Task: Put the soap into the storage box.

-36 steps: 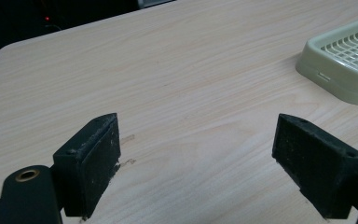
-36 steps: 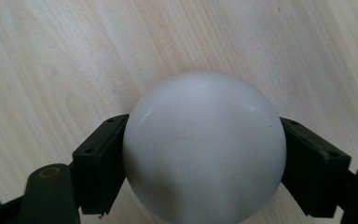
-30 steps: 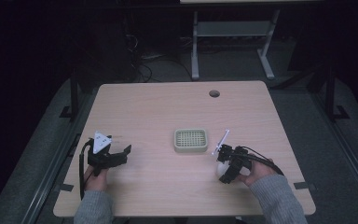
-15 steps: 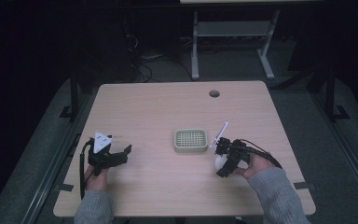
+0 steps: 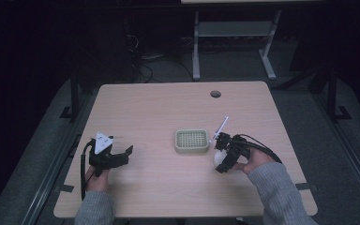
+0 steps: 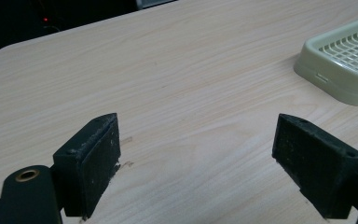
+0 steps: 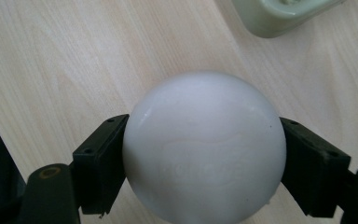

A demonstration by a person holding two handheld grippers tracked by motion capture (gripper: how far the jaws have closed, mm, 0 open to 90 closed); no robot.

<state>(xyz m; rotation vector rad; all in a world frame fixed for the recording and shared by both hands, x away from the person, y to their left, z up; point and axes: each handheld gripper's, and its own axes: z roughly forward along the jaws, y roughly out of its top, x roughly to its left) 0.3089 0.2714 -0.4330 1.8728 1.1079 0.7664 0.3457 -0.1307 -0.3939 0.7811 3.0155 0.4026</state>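
A smooth white round lump, like a bar of soap (image 7: 204,149), sits between the two black jaws of my right gripper (image 7: 204,156), which is shut on it. In the high view this gripper (image 5: 220,160) holds the white lump (image 5: 217,158) low over the table, just right of a pale green slotted dish (image 5: 191,140). A corner of the dish (image 7: 279,14) lies beyond the lump. My left gripper (image 5: 122,157) rests at the table's left, open, with bare wood between its jaws (image 6: 200,154). From there the dish (image 6: 345,60) is at the far right.
The light wooden table (image 5: 168,108) has a round cable hole (image 5: 215,93) near its far edge. A thin white stick (image 5: 221,127) slants up beside the right gripper. A metal stand (image 5: 234,33) and cables sit on the dark floor behind the table.
My right gripper has shifted left and slightly forward with the white lump, ending closer to the green dish. The left gripper has stayed where it was.
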